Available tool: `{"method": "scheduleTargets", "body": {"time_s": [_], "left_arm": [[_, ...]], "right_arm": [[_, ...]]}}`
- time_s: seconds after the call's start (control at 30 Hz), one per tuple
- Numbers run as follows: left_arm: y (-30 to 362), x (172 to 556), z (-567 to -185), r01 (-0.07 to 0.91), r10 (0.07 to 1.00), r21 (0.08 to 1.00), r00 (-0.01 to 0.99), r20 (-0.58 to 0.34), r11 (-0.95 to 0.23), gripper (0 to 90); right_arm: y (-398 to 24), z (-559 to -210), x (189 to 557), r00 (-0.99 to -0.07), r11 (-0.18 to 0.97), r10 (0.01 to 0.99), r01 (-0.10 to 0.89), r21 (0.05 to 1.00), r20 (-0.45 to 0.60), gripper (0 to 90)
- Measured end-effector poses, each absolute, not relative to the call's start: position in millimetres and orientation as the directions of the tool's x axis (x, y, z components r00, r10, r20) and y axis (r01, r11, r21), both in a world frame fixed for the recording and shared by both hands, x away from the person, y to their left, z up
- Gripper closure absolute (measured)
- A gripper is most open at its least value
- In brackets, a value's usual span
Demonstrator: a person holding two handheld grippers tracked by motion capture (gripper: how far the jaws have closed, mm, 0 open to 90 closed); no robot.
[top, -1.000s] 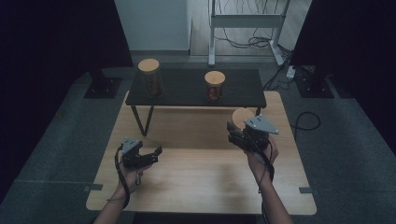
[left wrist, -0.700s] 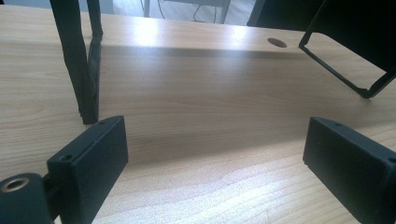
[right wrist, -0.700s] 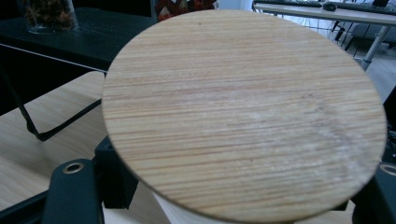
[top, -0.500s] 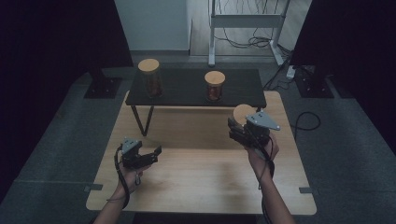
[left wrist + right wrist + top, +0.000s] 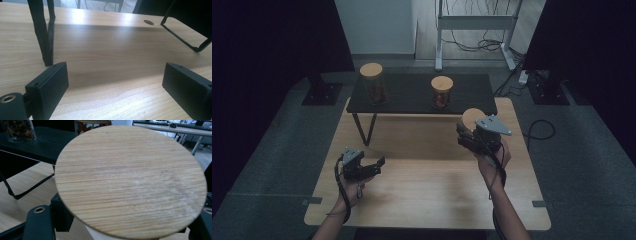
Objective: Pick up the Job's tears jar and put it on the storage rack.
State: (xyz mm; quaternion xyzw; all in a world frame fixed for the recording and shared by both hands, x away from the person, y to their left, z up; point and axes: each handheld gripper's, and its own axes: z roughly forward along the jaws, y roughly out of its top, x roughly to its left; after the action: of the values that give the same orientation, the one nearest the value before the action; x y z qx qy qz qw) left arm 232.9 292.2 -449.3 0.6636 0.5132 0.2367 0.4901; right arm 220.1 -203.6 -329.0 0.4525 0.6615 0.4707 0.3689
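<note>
My right gripper (image 5: 466, 133) is shut on a jar with a round wooden lid (image 5: 472, 118) and holds it just above the right side of the wooden table (image 5: 422, 195). In the right gripper view the lid (image 5: 130, 180) looms large between the black fingers (image 5: 40, 223), and the jar body below it is mostly hidden. My left gripper (image 5: 375, 167) rests low over the table's left part, open with nothing between its pads (image 5: 50, 85).
A low black shelf (image 5: 412, 102) stands across the far part of the table and carries two wooden-lidded jars, one on the left (image 5: 372, 82) and one on the right (image 5: 442, 91). Its thin black legs (image 5: 46, 32) rise just ahead of the left gripper. Cables lie on the floor behind.
The right gripper with the jar has shifted only slightly. The left gripper has stayed where it was.
</note>
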Motion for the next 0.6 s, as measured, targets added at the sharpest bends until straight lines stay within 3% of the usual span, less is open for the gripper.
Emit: {"method": "scheduleTargets", "body": {"time_s": [0.6], "left_arm": [[293.5, 232.6, -449.0, 0.446, 0.914, 0.895, 0.357, -0.192, 0.013, 6.3]], "right_arm": [[-201.0, -323.6, 226.0, -0.31, 0.15, 0.948, 0.247, 0.957, -0.069, 25.2]]}}
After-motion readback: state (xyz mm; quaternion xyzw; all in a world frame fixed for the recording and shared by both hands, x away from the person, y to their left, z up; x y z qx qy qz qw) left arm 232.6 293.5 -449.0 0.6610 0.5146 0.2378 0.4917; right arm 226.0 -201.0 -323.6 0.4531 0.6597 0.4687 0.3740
